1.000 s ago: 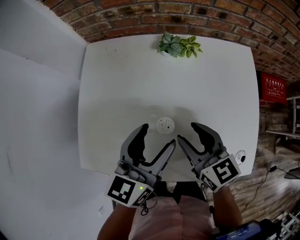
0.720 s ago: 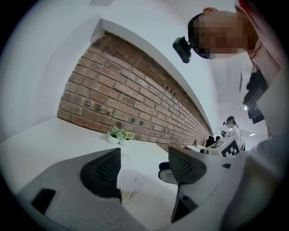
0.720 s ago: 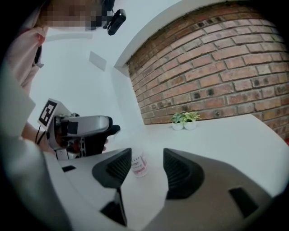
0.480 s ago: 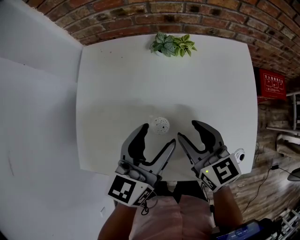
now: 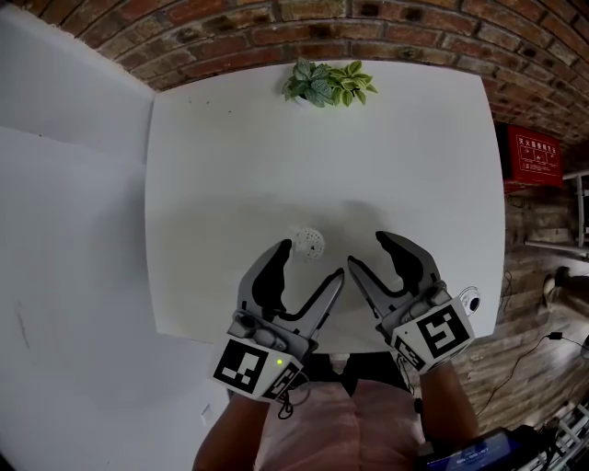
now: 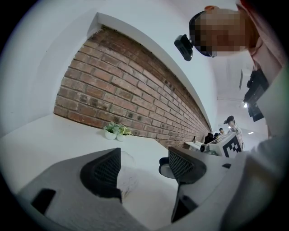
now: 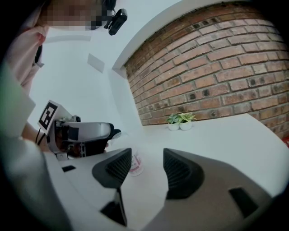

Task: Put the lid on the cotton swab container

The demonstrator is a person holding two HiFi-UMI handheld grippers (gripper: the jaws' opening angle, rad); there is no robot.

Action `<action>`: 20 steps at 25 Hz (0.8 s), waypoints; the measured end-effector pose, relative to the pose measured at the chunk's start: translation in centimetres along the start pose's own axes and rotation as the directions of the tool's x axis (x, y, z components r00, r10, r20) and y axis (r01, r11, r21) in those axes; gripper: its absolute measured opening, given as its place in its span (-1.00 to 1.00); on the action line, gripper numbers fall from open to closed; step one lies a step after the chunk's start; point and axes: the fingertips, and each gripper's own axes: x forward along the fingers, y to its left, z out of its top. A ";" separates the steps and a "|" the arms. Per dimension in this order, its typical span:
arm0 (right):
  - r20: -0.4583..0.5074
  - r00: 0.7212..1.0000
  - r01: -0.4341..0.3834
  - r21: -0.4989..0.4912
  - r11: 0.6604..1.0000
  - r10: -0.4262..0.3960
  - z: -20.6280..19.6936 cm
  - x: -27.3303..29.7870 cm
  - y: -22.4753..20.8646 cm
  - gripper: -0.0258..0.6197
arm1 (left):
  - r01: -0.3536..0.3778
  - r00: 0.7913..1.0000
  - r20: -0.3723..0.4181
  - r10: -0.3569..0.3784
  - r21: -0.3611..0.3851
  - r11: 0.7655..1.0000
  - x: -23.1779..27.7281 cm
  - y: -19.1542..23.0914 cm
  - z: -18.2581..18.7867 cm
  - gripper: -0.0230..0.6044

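Note:
The cotton swab container [image 5: 308,243], a small clear round tub showing white swab tips, stands on the white table [image 5: 230,184] near its front. My left gripper [image 5: 310,264] is open just in front of it, its left fingertip close beside the tub. My right gripper [image 5: 368,253] is open to the right of the tub and holds nothing. The left gripper view shows the clear container [image 6: 126,173] past that gripper's own open jaws [image 6: 142,169]. In the right gripper view the container [image 7: 136,163] stands apart, left of centre, beyond the open right gripper [image 7: 146,171]. I cannot pick out a separate lid.
Two small potted plants [image 5: 322,81] stand at the table's far edge against the brick wall [image 5: 386,28]. A white wall [image 5: 64,230] runs along the left. The table's front edge [image 5: 276,342] is under the grippers. A red sign [image 5: 532,156] hangs at the right.
The head view has shifted a little, so table and container sit higher and further left in frame. Both grippers stay open and nearly still; the container has not moved on the table.

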 end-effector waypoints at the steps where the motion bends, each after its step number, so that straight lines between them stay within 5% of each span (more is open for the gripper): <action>1: 0.001 1.000 0.001 0.001 1.000 -0.001 0.0 -0.1 -0.1 -0.22 | 0.000 1.000 -0.004 0.000 -0.001 1.000 0.1 0.0 -0.1 0.15; 20: 0.008 1.000 0.008 0.016 1.000 -0.008 -0.2 -0.9 -1.5 -0.23 | 0.016 0.998 -0.058 -0.014 0.030 0.999 1.5 -1.4 -1.2 0.14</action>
